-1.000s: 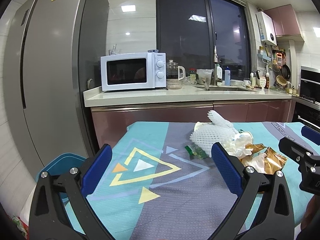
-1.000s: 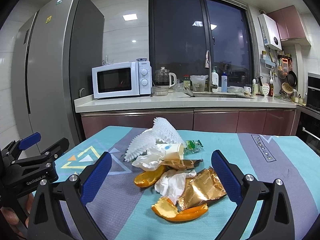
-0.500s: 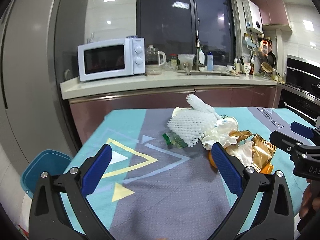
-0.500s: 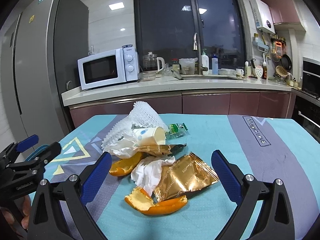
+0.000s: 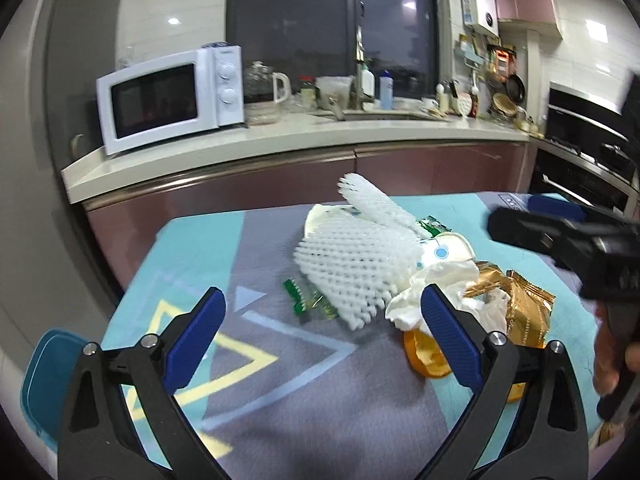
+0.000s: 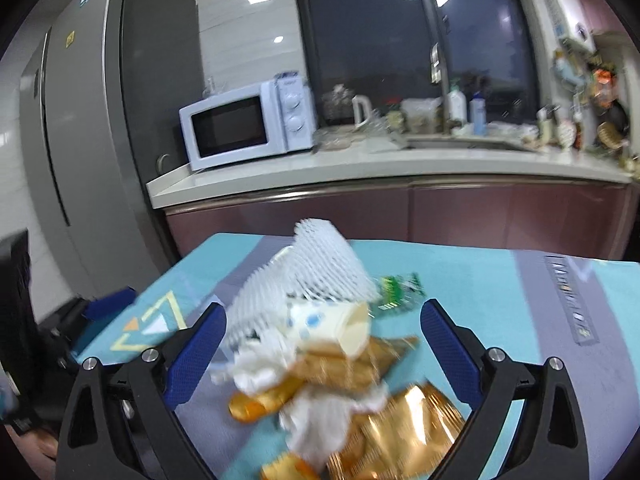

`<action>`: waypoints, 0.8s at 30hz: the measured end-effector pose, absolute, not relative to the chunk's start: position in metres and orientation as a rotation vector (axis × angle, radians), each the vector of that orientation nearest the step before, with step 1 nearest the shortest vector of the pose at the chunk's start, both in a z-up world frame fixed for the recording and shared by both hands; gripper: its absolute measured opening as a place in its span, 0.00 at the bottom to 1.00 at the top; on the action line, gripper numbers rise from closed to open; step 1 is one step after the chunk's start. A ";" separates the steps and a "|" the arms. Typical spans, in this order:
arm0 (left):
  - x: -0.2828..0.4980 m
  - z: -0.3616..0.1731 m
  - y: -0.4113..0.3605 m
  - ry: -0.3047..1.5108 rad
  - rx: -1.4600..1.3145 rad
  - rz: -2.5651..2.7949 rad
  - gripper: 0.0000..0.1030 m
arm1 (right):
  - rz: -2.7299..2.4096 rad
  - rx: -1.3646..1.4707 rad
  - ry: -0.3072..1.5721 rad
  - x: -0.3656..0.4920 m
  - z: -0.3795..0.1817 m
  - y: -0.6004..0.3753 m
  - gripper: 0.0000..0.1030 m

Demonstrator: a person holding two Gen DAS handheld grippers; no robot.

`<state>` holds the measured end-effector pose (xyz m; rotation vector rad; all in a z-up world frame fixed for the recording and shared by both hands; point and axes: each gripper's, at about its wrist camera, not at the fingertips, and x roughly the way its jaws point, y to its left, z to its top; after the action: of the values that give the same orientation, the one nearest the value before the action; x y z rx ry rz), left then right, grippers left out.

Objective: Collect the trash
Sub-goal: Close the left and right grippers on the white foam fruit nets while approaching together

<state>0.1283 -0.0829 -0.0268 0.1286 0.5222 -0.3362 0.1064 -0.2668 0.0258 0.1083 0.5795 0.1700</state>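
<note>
A heap of trash lies on the patterned table (image 5: 280, 392): a white foam fruit net (image 5: 356, 260), a paper cup (image 5: 444, 252), crumpled tissue (image 5: 424, 296), a gold foil wrapper (image 5: 520, 304), orange peel (image 5: 428, 356) and a small green wrapper (image 5: 312, 300). My left gripper (image 5: 320, 332) is open, just short of the green wrapper and net. My right gripper (image 6: 322, 344) is open, with the cup (image 6: 340, 322), tissue (image 6: 320, 412), net (image 6: 304, 276) and gold wrapper (image 6: 400, 436) between its fingers' spread. The right view is blurred.
A blue bin (image 5: 44, 384) stands on the floor left of the table. Behind the table runs a counter (image 5: 280, 148) with a microwave (image 5: 172, 100), a kettle and a sink. A fridge (image 6: 92, 128) stands at the left.
Both grippers have moved forward and down toward the trash heap, which now looks larger. Both stay open.
</note>
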 end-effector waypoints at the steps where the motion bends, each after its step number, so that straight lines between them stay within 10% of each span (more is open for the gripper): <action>1: 0.135 -0.028 -0.086 0.531 0.139 -0.346 0.88 | 0.183 0.116 0.595 0.117 0.026 -0.267 0.86; 16: 0.200 -0.066 -0.107 0.672 0.127 -0.477 0.73 | 0.320 0.213 0.822 0.209 0.003 -0.262 0.76; 24: 0.209 -0.070 -0.105 0.717 0.079 -0.535 0.29 | 0.358 0.270 0.896 0.214 -0.015 -0.269 0.28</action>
<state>0.2090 -0.1049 -0.0699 0.0791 0.7174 -0.5354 0.2144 -0.2694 -0.0148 0.2700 0.8964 0.3579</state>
